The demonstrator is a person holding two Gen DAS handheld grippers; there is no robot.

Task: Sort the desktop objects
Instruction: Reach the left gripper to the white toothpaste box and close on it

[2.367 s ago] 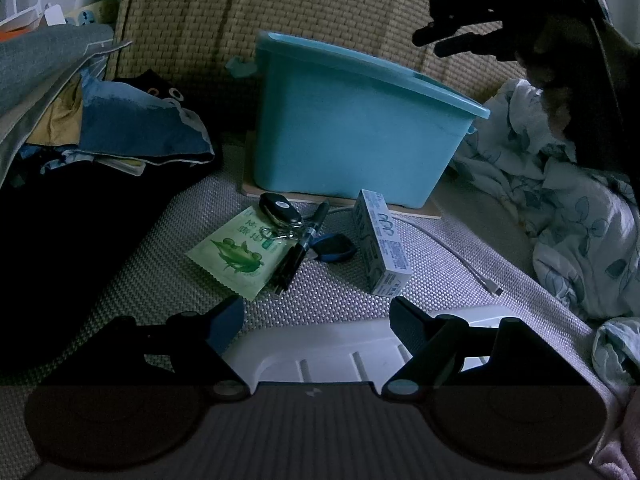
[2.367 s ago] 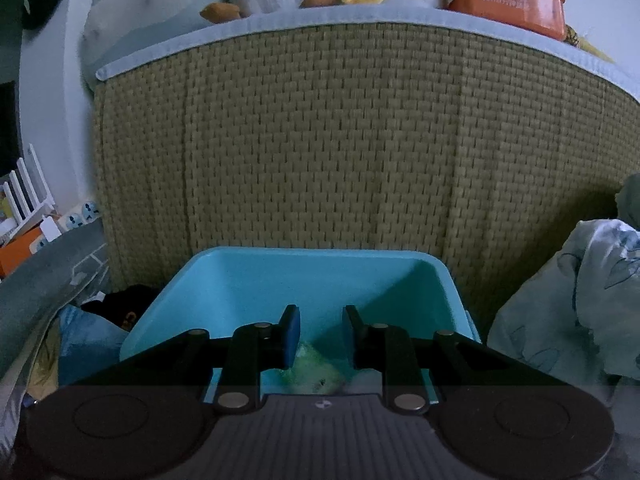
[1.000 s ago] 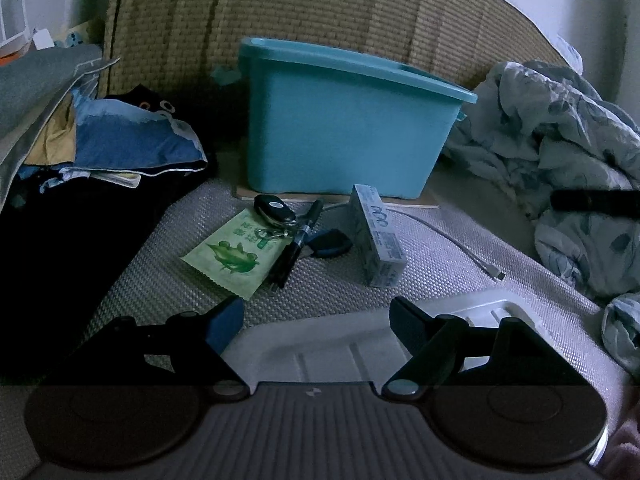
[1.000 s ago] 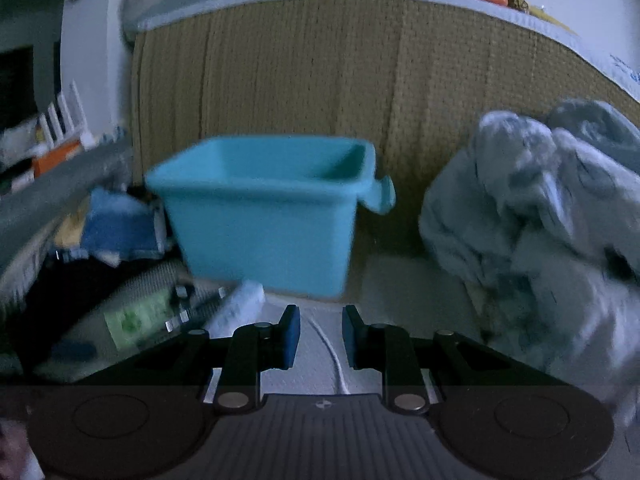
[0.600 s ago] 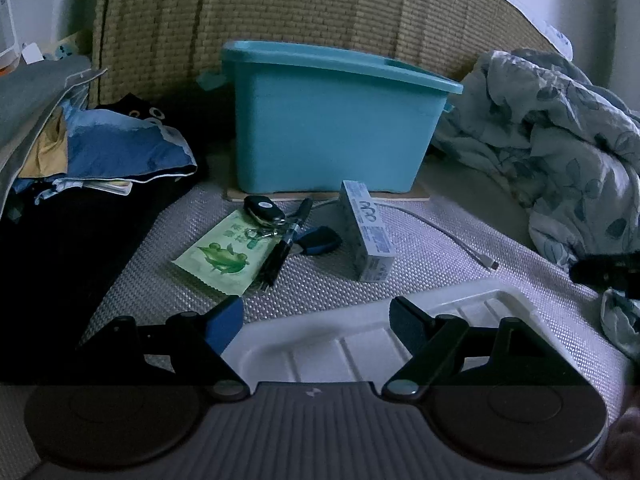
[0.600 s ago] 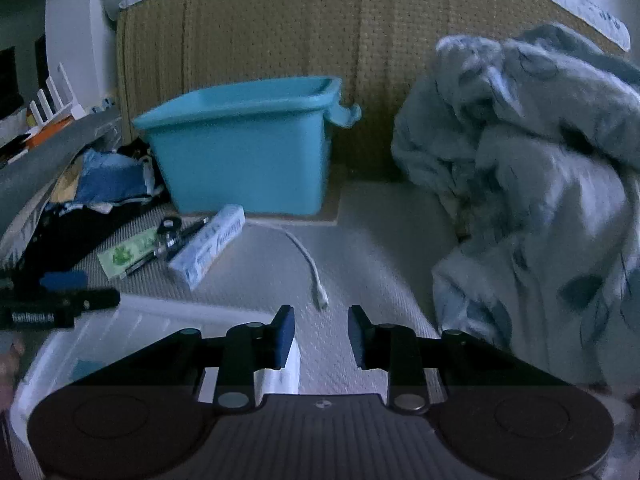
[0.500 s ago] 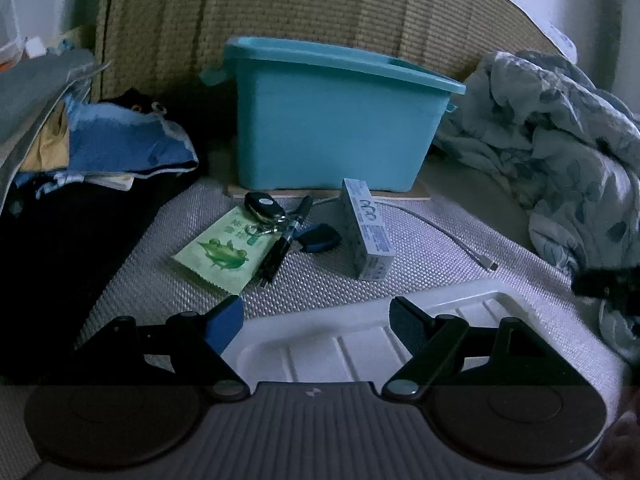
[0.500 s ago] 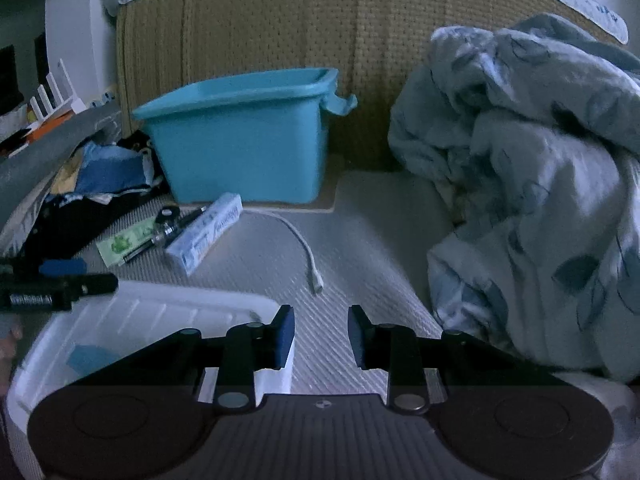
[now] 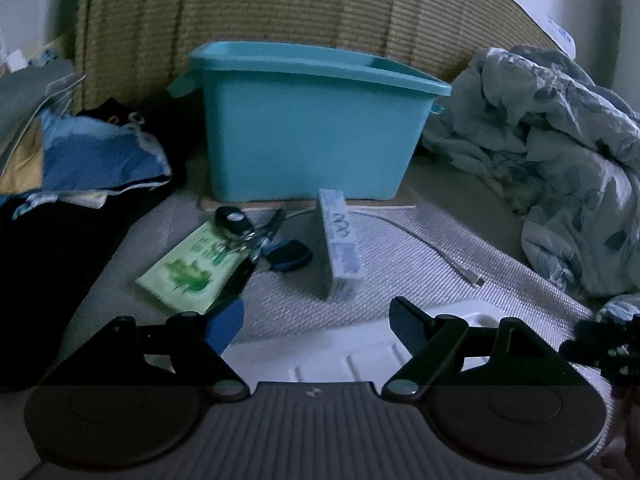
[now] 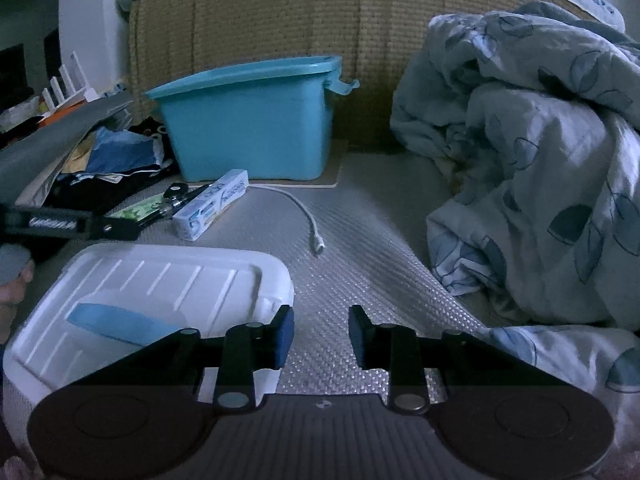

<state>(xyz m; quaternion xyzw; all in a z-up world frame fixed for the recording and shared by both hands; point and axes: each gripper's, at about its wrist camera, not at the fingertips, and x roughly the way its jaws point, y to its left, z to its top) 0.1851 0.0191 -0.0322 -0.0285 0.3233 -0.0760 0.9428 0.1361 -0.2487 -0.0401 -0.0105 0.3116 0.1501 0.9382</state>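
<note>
A teal bin stands on a woven mat against a wicker backrest; it also shows in the right wrist view. In front of it lie a green packet, a key bunch with a black fob and a blue fob, a toothpaste box and a white cable. A white lid lies nearest. My left gripper is open and empty above the lid. My right gripper is open and empty beside the lid's right corner.
A crumpled floral quilt fills the right side. Folded clothes and a dark pile lie on the left. My left gripper's finger shows at the left edge of the right wrist view.
My right gripper has come away from above the teal bin, swung down to the lid's right corner and opened wider. My left gripper has stayed open and drifted slightly.
</note>
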